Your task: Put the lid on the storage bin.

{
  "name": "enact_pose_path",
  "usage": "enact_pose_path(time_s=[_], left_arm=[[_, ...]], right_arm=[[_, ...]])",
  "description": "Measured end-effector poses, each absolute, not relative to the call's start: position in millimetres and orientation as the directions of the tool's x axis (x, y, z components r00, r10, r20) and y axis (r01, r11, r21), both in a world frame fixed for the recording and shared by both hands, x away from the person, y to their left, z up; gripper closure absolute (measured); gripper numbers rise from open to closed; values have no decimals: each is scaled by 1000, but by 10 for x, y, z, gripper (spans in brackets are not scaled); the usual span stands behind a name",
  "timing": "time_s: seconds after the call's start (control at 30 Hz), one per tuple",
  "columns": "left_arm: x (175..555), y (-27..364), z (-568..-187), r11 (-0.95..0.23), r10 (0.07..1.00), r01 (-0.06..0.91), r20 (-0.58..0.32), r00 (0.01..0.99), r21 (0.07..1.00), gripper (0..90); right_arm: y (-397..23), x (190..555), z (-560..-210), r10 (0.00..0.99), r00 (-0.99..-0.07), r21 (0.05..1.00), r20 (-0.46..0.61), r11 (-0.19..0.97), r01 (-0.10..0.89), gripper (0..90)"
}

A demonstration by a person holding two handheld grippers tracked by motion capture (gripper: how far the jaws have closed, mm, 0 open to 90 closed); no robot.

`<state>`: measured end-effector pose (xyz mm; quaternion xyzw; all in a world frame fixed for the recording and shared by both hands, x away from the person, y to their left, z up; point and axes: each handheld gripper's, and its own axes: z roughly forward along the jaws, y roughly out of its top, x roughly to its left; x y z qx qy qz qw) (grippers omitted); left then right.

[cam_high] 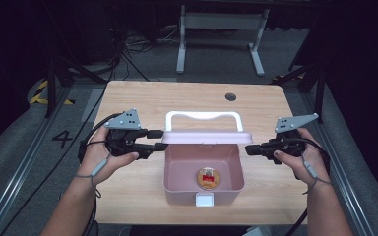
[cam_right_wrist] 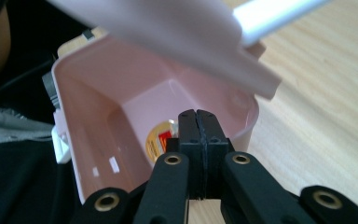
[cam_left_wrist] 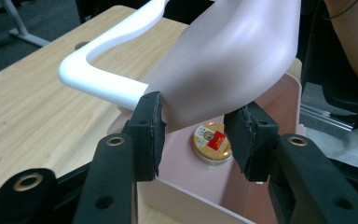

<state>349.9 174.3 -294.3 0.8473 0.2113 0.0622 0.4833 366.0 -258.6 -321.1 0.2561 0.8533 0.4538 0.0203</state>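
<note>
A: We've got the left gripper (cam_left_wrist: 198,137) at the left edge of the raised pale pink plastic lid (cam_left_wrist: 228,65). Its jaws are spread, one pad (cam_left_wrist: 151,135) touching the lid's corner, the other clear of it.

B: Our right gripper (cam_right_wrist: 197,135) has its jaws pressed together with nothing between them, just beside the right rim of the open pink plastic box (cam_high: 177,167).

A: Inside we see a small round gold tin with a red label (cam_high: 208,177) on the bottom. The box sits mid-way across the light wooden table (cam_high: 128,98), white handle (cam_high: 203,116) pointing away.
</note>
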Motion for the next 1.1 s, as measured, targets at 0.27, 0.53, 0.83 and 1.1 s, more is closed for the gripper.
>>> enact_pose_path(time_s=[0.27,0.53,0.83,1.1], left_arm=[[3494,1830,-2986,-476,391,341,-152,908,810,559],[3505,2069,-2982,-463,436,388,-176,883,797,523],[3707,2291,-3070,-430,562,438,-145,814,790,489],[3989,2492,-3272,-399,698,505,-103,708,766,473]], right_arm=[[-2561,3685,-3198,435,-875,788,213,453,418,900],[-2530,3696,-3203,427,-880,782,209,468,412,900],[-2551,3661,-3182,420,-883,785,209,467,407,900],[-2533,3609,-3210,396,-894,749,210,522,408,894]])
